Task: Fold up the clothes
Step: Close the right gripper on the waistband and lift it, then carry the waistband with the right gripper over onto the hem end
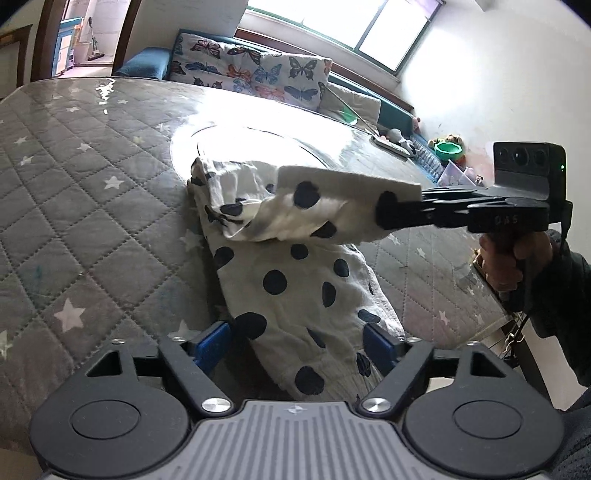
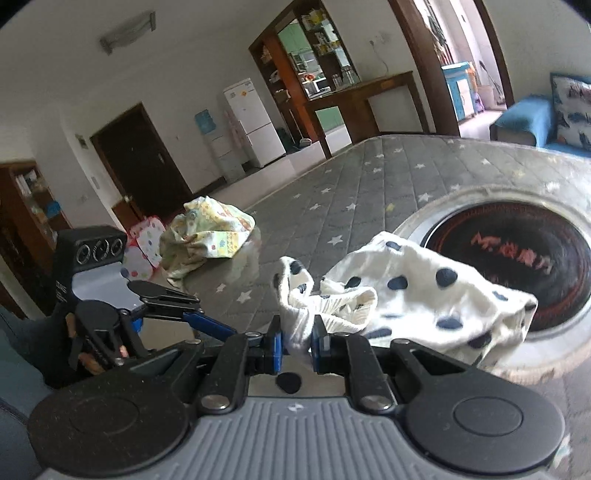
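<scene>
White dotted cotton garment [image 1: 295, 280] was half-folded: my right fingers [image 2: 297, 341] clenched its lifted end, left fingers [image 1: 295, 347] released.

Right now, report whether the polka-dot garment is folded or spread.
Neither: polka-dot garment partly lifted, bunched; right gripper pinches one end, the rest trails onto the table.

Window [image 1: 354, 22] glare, fisheye-warped edges

Spotted garment [image 1: 295, 280] between open tool [image 1: 295, 343]
</scene>
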The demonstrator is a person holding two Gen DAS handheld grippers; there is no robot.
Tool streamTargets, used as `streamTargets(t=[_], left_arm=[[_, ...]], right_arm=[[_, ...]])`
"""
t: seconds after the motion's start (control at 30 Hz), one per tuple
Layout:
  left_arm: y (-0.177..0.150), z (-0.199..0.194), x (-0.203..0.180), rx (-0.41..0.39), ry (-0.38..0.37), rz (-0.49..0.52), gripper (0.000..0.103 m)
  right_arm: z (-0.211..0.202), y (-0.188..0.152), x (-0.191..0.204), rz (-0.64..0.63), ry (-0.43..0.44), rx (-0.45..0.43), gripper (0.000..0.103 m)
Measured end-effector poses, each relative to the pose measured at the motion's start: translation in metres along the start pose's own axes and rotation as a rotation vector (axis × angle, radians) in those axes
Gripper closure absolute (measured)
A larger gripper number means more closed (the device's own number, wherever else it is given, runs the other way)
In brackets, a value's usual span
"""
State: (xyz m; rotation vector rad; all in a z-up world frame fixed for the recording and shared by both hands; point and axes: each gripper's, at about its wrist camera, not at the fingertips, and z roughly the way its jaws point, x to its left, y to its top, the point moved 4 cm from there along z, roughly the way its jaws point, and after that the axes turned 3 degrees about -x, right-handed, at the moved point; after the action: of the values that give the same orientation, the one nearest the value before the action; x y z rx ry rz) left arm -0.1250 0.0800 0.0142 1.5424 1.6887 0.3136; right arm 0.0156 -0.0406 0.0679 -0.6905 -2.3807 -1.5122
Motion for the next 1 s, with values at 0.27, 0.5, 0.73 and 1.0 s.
streamTargets(t=[0.27, 0.5, 0.73, 1.0], left_arm=[[-0.004, -0.004, 0.014, 0.002, 0.017, -0.034, 0.039], [0.002, -0.012, 0.019, -0.017, 0.043, -0.023, 0.038], [0.012, -0.017, 0.022, -0.04, 0.051, -0.004, 0.037], [0.016, -0.021, 0.021, -0.054, 0.052, 0.014, 0.036]], right_arm=[[-0.016, -0.007, 0.028, -0.061, 0.098, -0.011, 0.09], [-0.007, -0.043, 0.036, -0.191, 0.079, 0.122, 0.089], [-0.002, -0.06, 0.047, -0.317, 0.058, 0.183, 0.078], [-0.014, -0.068, 0.053, -0.327, 0.067, 0.232, 0.054]])
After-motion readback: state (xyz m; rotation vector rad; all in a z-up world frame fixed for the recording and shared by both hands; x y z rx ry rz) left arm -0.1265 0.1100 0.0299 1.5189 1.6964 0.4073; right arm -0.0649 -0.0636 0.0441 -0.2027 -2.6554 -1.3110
